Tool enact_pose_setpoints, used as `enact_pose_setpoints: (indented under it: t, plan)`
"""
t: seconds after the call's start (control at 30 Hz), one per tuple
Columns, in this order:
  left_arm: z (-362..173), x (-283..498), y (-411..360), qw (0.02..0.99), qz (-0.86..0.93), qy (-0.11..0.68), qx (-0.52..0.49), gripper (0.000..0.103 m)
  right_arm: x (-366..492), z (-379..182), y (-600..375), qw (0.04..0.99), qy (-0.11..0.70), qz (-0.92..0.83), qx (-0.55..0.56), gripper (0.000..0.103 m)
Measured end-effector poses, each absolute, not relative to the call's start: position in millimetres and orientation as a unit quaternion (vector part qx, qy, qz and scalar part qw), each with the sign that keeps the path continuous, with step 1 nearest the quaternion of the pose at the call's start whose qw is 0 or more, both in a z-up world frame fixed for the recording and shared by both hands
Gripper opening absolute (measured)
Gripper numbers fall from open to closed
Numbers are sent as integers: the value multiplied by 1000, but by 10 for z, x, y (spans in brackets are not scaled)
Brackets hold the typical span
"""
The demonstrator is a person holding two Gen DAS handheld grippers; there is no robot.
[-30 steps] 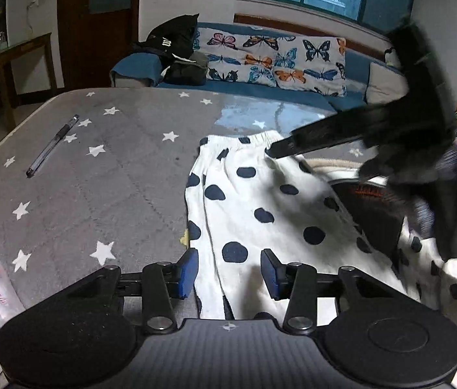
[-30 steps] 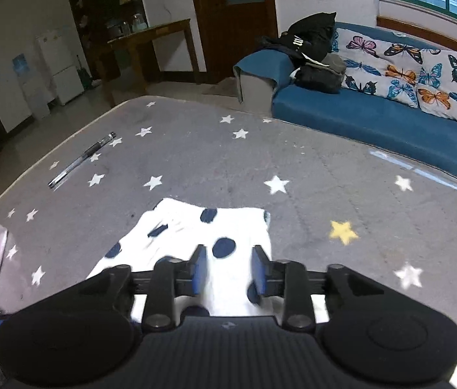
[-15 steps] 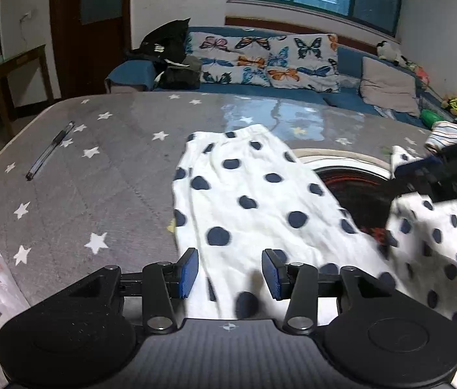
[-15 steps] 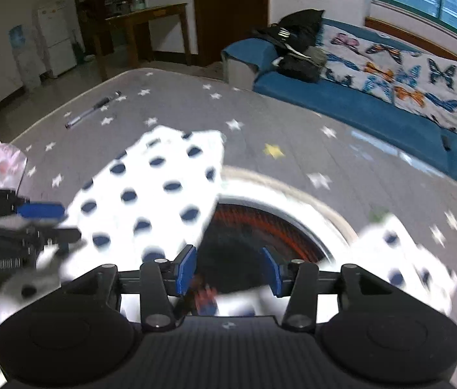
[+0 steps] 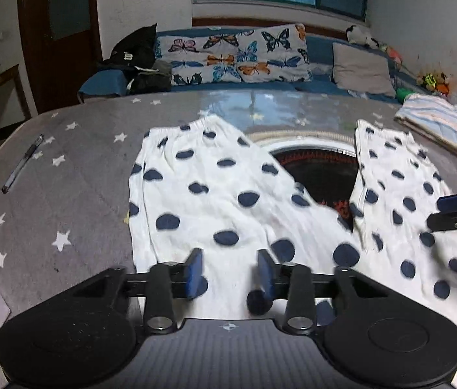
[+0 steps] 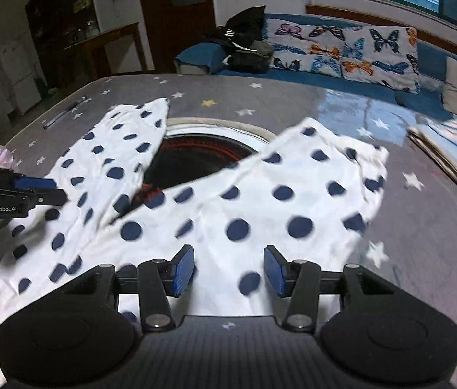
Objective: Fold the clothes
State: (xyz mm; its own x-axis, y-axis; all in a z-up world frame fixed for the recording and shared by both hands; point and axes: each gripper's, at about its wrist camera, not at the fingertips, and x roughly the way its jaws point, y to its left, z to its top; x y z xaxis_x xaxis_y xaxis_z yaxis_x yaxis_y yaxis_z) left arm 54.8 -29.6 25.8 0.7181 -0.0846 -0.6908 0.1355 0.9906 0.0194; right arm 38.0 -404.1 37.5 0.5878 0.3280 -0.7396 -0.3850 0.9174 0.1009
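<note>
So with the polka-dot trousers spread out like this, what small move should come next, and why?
Probably close the left gripper on the waist end of the polka-dot trousers. Both grippers' jaws stand open and hold nothing, and the two legs lie splayed in a V across the star-print table, so nothing is folded yet.

You see white trousers (image 5: 215, 194) with navy dots; a grey mat (image 5: 66, 175) with white stars; butterfly-print pillows (image 5: 235, 55).

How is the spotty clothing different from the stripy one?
The spotty clothing is white with dark blue dots; the stripy one has pale blue and white stripes. The spotty clothing lies spread open with two legs splayed apart, while the stripy one is folded into a neat stack. Both lie on the grey star-patterned cover.
</note>
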Motion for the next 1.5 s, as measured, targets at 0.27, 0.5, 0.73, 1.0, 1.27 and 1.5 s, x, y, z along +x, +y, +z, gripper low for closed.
enact_pose_setpoints:
  t: [0.27,0.5,0.73,1.0,1.27,1.5]
  plan:
    - [219,499,-201,926,-34,372,52,26,296,367,-4255,889,420,174,-55,48]
    - [358,314,-233,925,-47,375,44,26,104,590,-4233,888,406,197,-84,59]
    - [434,-79,-401,919,-108,379,36,29,-203,715,-4008,874,399,253,-114,60]
    - [379,-557,-456,918,-128,373,45,29,-659,664,-3789,857,400,300,-129,60]
    - [242,-859,-359,923,-112,361,65,31,-1041,393,-3789,854,407,292,-137,60]
    - [262,-967,-279,927,-102,353,70,31,-1281,423,-3973,867,395,272,-132,60]
